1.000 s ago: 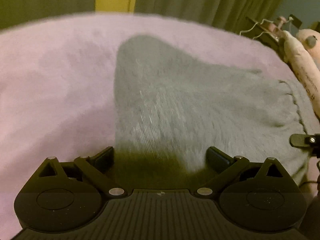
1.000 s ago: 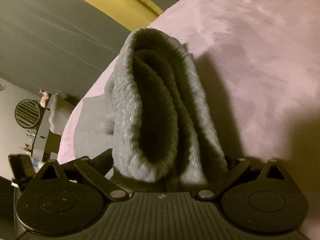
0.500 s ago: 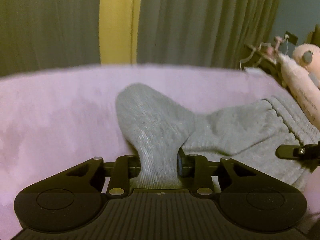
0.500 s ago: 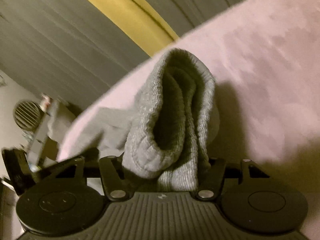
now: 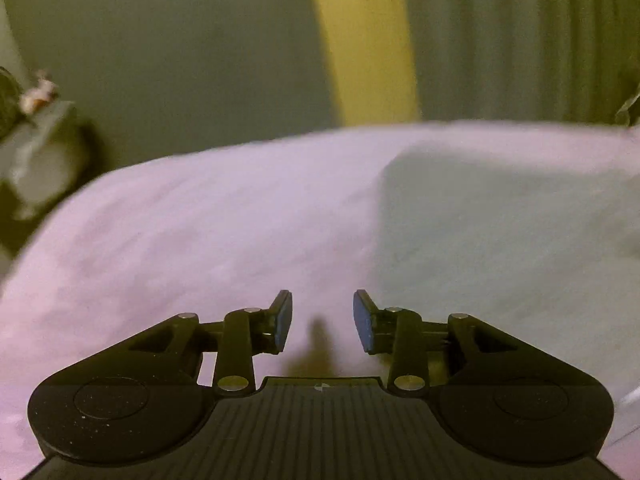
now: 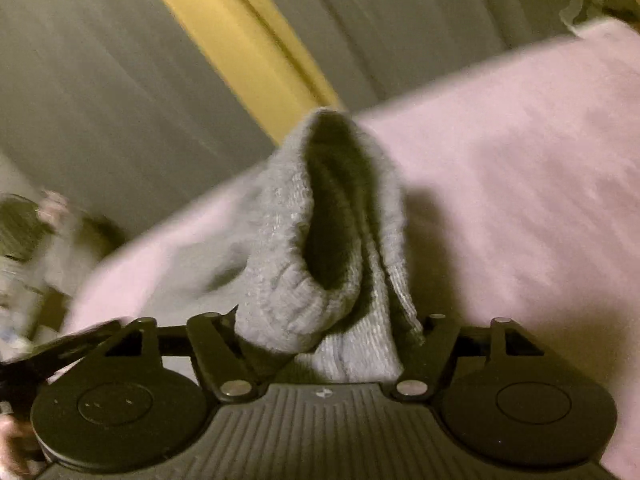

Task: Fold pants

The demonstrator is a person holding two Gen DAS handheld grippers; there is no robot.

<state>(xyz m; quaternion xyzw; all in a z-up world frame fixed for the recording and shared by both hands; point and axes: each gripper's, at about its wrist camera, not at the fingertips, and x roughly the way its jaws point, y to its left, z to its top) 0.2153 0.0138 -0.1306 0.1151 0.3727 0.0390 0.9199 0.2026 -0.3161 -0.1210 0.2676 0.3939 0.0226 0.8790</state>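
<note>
The grey knit pants (image 5: pixel 500 240) lie on a pink blanket (image 5: pixel 200 240), blurred, to the right of my left gripper (image 5: pixel 322 320). The left gripper is open and empty, with bare blanket between its blue pads. In the right wrist view, my right gripper (image 6: pixel 332 340) is shut on the ribbed cuff of the pants (image 6: pixel 320 240). The cuff stands up in a bunched fold above the fingers, its dark opening facing me. The rest of the pants trails off to the left, on the blanket (image 6: pixel 520 200).
Grey-green curtains with a yellow strip (image 5: pixel 360 40) hang behind the bed. A blurred shelf with small objects (image 5: pixel 36 128) stands beyond the bed's left edge. Blurred clutter (image 6: pixel 24 240) shows at the left of the right wrist view.
The left gripper has let go of the grey fabric, opened, and swung left off the pants. The right gripper stays shut on the cuff and has tilted a little.
</note>
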